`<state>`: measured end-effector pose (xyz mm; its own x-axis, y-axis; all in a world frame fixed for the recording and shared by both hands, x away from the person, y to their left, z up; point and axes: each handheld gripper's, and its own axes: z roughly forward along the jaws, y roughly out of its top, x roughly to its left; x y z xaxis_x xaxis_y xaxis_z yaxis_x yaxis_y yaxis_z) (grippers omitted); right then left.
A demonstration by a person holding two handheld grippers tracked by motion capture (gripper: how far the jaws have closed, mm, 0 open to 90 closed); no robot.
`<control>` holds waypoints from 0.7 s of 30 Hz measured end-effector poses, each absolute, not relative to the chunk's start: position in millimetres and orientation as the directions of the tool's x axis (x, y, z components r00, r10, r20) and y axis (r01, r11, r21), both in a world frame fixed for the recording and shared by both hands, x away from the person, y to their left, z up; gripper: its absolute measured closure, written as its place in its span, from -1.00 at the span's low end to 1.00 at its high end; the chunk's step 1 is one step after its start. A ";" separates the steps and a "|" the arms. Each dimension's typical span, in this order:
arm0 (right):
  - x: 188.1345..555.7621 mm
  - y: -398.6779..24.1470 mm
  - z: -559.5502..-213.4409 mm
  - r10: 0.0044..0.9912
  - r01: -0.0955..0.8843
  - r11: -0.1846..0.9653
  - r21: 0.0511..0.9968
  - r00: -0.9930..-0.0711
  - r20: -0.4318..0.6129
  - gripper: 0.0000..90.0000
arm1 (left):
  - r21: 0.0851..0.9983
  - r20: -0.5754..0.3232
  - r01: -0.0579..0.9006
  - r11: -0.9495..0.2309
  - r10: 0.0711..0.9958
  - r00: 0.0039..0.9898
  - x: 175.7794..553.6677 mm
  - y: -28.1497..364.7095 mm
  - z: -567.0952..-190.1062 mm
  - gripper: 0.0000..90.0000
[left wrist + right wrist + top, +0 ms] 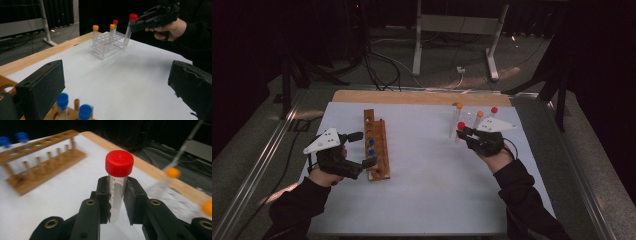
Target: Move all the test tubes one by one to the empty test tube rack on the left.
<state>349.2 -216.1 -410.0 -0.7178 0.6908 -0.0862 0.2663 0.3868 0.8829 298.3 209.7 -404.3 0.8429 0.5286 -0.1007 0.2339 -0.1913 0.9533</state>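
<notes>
A clear tube with a red cap [119, 163] stands upright between the jaws of my right gripper [117, 186], which is shut on it just below the cap. In the high view the right gripper [468, 133] holds this tube [460, 126] in the air beside the clear plastic rack [472, 121], at the rack's left. My left gripper [363, 148] is open with nothing between its jaws, next to the wooden rack [377, 150]. Two blue-capped tubes [371, 147] sit in that rack, close under the left gripper [117, 95].
The clear rack [106, 45] holds two orange-capped tubes [95, 28] and one red-capped tube [115, 22]. A white sheet [427, 190] covers the table, with a wooden strip [422, 97] along the far edge. Table legs and cables lie on the floor beyond.
</notes>
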 end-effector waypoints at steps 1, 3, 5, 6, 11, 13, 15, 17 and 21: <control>347.3 -211.2 -410.9 0.679 0.263 0.391 0.882 -0.729 -0.084 0.66 | 0.954 -0.104 0.234 -0.190 0.521 0.847 298.9 208.3 -403.9 -0.96; 343.9 -201.8 -412.9 0.655 0.261 0.402 0.877 -0.752 -0.076 0.66 | 0.955 -0.107 0.233 -0.186 0.518 0.849 299.7 205.0 -403.3 -0.96; 341.0 -193.2 -415.1 0.630 0.255 0.415 0.873 -0.773 -0.074 0.66 | 0.955 -0.105 0.230 -0.187 0.510 0.853 300.6 201.4 -402.6 -0.96; 339.5 -189.2 -415.8 0.620 0.252 0.420 0.872 -0.781 -0.073 0.66 | 0.956 -0.103 0.226 -0.187 0.507 0.856 300.8 199.6 -402.4 -0.96; 333.2 -173.0 -417.1 0.576 0.237 0.434 0.869 -0.815 -0.065 0.66 | 0.959 -0.102 0.219 -0.182 0.495 0.863 303.8 191.7 -401.9 -0.93; 330.3 -167.2 -417.6 0.559 0.230 0.440 0.868 -0.827 -0.064 0.66 | 0.960 -0.103 0.215 -0.180 0.485 0.869 304.5 188.6 -401.6 -0.92; 327.6 -161.9 -418.3 0.543 0.226 0.442 0.868 -0.838 -0.059 0.66 | 0.961 -0.100 0.208 -0.179 0.476 0.873 305.0 184.9 -402.1 -0.90; 325.2 -156.9 -419.1 0.528 0.223 0.447 0.866 -0.847 -0.055 0.66 | 0.962 -0.097 0.204 -0.184 0.468 0.878 305.8 181.4 -402.9 -0.87; 321.2 -148.9 -420.2 0.503 0.215 0.454 0.865 -0.863 -0.050 0.66 | 0.962 -0.090 0.194 -0.191 0.448 0.890 306.3 174.2 -403.9 -0.77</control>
<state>321.2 -148.9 -420.2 -0.8626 0.5033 -0.0503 0.2145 0.4541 0.8648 306.3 174.2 -403.9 0.8896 0.4477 -0.0904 0.1939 -0.1910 0.9623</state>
